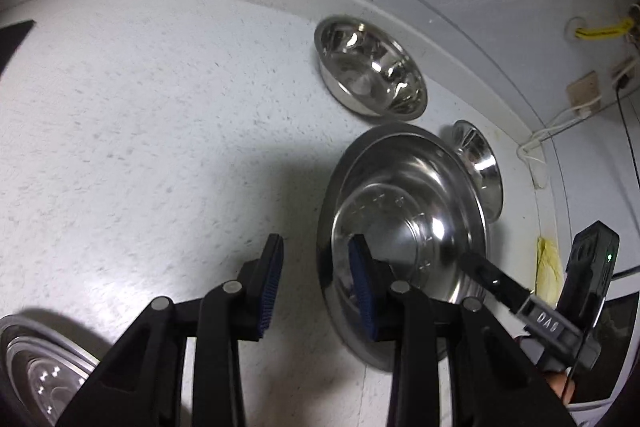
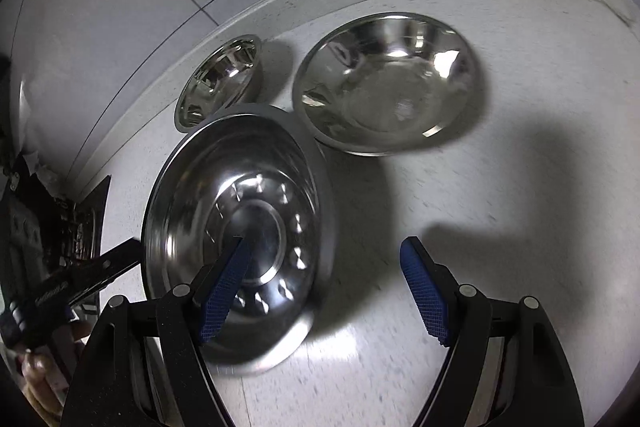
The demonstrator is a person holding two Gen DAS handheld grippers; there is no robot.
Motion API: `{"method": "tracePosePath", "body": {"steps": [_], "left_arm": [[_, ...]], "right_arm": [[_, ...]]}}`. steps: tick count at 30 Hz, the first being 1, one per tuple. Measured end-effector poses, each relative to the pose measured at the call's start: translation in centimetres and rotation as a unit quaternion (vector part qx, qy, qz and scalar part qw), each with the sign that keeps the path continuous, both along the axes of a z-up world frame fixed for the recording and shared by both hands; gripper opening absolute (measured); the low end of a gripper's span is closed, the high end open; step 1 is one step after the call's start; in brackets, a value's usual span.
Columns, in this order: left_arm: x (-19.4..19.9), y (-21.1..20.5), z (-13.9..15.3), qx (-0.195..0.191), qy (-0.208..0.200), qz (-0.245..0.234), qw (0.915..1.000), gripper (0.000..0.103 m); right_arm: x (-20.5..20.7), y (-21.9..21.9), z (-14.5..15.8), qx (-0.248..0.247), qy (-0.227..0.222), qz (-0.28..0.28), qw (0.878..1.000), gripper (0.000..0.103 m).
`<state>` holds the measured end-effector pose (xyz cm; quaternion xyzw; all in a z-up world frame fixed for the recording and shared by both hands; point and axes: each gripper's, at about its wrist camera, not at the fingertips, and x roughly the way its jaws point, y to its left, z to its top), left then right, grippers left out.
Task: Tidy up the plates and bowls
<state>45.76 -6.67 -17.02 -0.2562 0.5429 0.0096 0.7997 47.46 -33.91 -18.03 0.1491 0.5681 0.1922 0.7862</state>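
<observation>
Three pieces of polished steel are sitting grouped on the pale speckled counter point(image 2: 500, 187) near its raised back edge: a wide, shallow plate point(image 2: 240, 227) nearest the cameras, a large bowl point(image 2: 384, 83) just behind it, and a small bowl point(image 2: 220, 79) tucked beside the plate against the back edge. The plate's rim appears to be overlapping or touching both bowls, though whether it is resting on them I cannot tell. Part of another steel dish point(image 1: 36, 367) is showing at the lower left of the left wrist view, well apart from the group.

All of this looks like thin stamped metal — light, rigid and not fragile, but slick and glossy, so the pads are likely to be sliding on any curved wall. The flat, rolled rim is probably the best place to take hold, with one finger inside and one outside, pinching across the lip.

Neither gripper is holding anything. The left gripper point(image 1: 316, 287) is standing with its jaws parted and empty, one blue pad over bare counter and the other over the plate's near-left edge, seemingly above it rather than touching. The right gripper point(image 2: 324, 291) is spread wider, its left finger hanging over the plate's centre and its right finger over the bare counter — nothing is lying between the pads.
</observation>
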Motion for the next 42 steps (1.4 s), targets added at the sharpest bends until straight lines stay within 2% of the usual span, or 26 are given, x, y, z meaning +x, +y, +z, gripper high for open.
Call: {"method": "tracePosePath", "body": {"steps": [1, 6, 7, 9, 11, 13, 15, 22, 26, 30, 35, 40, 42], "left_arm": [[0.5, -0.1, -0.5, 0.002, 0.007, -0.001, 1.0000, 0.033], [2.2, -0.7, -2.7, -0.017, 0.027, 0.001, 0.9995, 0.032], [2.4, -0.8, -3.2, -0.020, 0.032, 0.002, 0.9993, 0.030], [2.7, -1.2, -3.3, -0.023, 0.024, 0.000, 0.9995, 0.029], [2.6, -1.6, -3.2, -0.027, 0.021, -0.007, 0.9994, 0.021], [1.7, -2.0, -2.2, -0.015, 0.010, -0.014, 0.9997, 0.016], [0.5, -2.2, -1.1, -0.023, 0.002, -0.017, 0.9996, 0.012], [-6.2, -4.1, 4.4, -0.041, -0.031, -0.039, 0.9979, 0.011], [-10.1, -5.6, 5.6, -0.058, -0.036, -0.049, 0.9964, 0.011], [-13.6, -7.6, 4.6, -0.058, -0.034, -0.066, 0.9955, 0.011], [-15.9, -10.3, 1.3, -0.033, -0.012, -0.088, 0.9955, 0.011], [-17.0, -11.3, -1.3, -0.017, 0.002, -0.089, 0.9959, 0.011], [-17.3, -11.6, -2.2, -0.013, 0.011, -0.088, 0.9960, 0.011]], "right_arm": [[0.2, 0.4, -0.4, -0.001, 0.002, 0.004, 1.000, 0.072], [0.6, 1.4, -1.1, -0.003, 0.005, 0.017, 1.000, 0.046], [0.5, 1.7, -1.2, -0.003, 0.006, 0.021, 1.000, 0.037], [0.4, 2.2, -1.2, -0.020, -0.002, 0.024, 1.000, 0.029], [0.0, 2.3, -1.2, -0.020, -0.001, 0.025, 0.999, 0.018], [-0.5, 2.3, -0.8, -0.026, -0.008, 0.024, 0.999, 0.015], [-1.4, 2.0, 0.1, -0.024, -0.013, 0.020, 0.999, 0.014], [-7.7, -0.8, 5.6, -0.010, -0.046, 0.012, 0.999, 0.014], [-11.8, -2.4, 7.8, -0.008, -0.060, 0.007, 0.998, 0.015], [-16.0, -4.2, 8.4, -0.008, -0.065, 0.010, 0.998, 0.015], [-19.8, -5.6, 5.2, -0.021, -0.039, 0.009, 0.999, 0.015], [-20.7, -6.9, 1.9, -0.009, -0.005, -0.003, 1.000, 0.014], [-21.1, -7.0, 1.6, -0.015, -0.004, -0.002, 1.000, 0.014]]}}
